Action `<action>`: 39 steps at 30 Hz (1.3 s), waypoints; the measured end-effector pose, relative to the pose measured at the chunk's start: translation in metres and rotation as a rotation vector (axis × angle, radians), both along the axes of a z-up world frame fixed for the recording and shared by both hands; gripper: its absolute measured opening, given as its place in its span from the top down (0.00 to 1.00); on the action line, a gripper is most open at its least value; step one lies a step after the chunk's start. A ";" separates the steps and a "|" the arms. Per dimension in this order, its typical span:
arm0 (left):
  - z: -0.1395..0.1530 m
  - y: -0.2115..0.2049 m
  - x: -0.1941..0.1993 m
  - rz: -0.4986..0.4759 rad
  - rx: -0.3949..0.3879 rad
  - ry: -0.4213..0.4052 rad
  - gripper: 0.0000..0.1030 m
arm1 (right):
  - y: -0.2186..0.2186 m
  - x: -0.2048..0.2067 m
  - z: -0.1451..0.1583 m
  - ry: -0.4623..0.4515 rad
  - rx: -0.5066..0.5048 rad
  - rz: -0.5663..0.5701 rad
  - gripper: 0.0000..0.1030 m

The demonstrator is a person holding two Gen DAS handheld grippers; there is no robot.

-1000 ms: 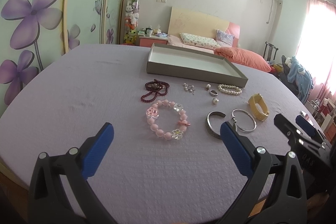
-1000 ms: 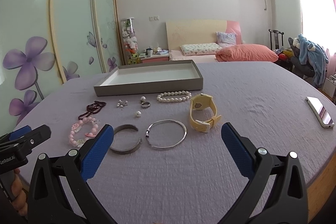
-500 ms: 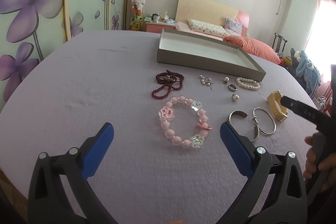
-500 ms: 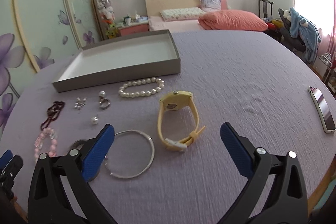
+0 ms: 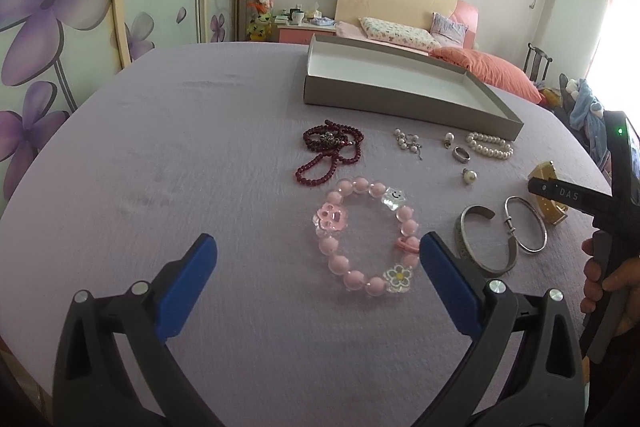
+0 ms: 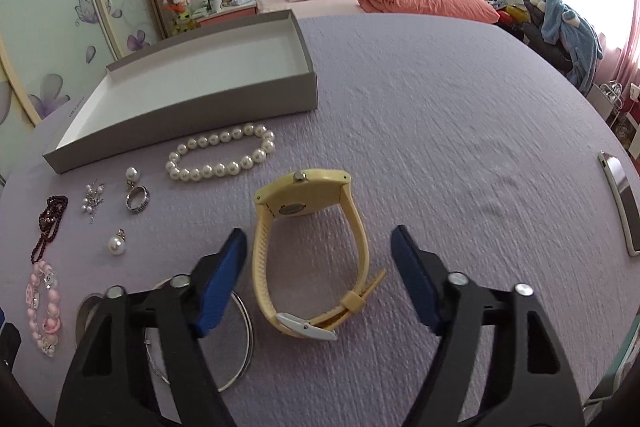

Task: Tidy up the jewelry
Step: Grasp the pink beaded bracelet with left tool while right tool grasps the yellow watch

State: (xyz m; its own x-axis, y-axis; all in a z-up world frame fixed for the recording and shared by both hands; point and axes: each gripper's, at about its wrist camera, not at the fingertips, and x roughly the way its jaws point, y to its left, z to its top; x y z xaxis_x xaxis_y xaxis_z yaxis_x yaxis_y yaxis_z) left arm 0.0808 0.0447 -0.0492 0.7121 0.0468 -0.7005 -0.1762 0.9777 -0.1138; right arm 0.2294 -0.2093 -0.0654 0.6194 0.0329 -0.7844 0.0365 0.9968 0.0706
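A grey tray (image 5: 404,103) (image 6: 192,121) sits at the back of the purple-clothed table, empty. In front of it lie a dark red bead string (image 5: 330,151), a pink bead bracelet (image 5: 366,235), a pearl bracelet (image 6: 222,157), a ring (image 6: 137,203), pearl earrings (image 6: 117,246), a silver cuff (image 5: 480,243) and a thin bangle (image 5: 526,223). My left gripper (image 5: 318,259) is open, the pink bracelet near its right finger. My right gripper (image 6: 318,251) is open, with the yellow watch (image 6: 312,251) between its fingers.
A phone (image 6: 622,203) lies near the table's right edge. The table edge curves away on all sides. A bed with pillows (image 6: 424,1) and a flowered wardrobe (image 5: 52,11) stand behind.
Both grippers have moved forward and lower. The right one now has the yellow watch between its open fingers; the left one has come closer to the pink bracelet.
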 end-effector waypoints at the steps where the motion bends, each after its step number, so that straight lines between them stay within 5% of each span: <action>1: -0.001 0.000 0.002 0.000 0.003 0.006 0.02 | 0.000 0.000 0.000 -0.003 -0.004 -0.001 0.45; 2: -0.001 0.001 0.004 -0.002 0.004 0.011 0.02 | 0.000 -0.003 0.002 -0.018 0.000 0.014 0.56; 5: -0.002 0.001 0.009 0.000 0.012 0.024 0.03 | -0.001 -0.003 0.004 -0.029 0.050 0.024 0.62; 16: -0.014 0.001 0.032 -0.022 0.001 0.099 0.40 | -0.006 -0.011 0.013 -0.082 0.107 0.035 0.62; 26: -0.017 -0.006 0.041 -0.040 0.031 0.107 0.50 | -0.005 -0.013 0.014 -0.086 0.110 0.045 0.62; 29: -0.017 -0.009 0.044 -0.047 0.048 0.107 0.64 | -0.005 -0.013 0.014 -0.086 0.113 0.047 0.62; 30: -0.017 -0.011 0.045 -0.051 0.056 0.107 0.76 | -0.004 -0.013 0.015 -0.087 0.112 0.048 0.62; 39: -0.002 -0.013 0.035 -0.072 0.055 0.053 0.78 | 0.001 -0.023 0.024 -0.115 0.109 0.071 0.62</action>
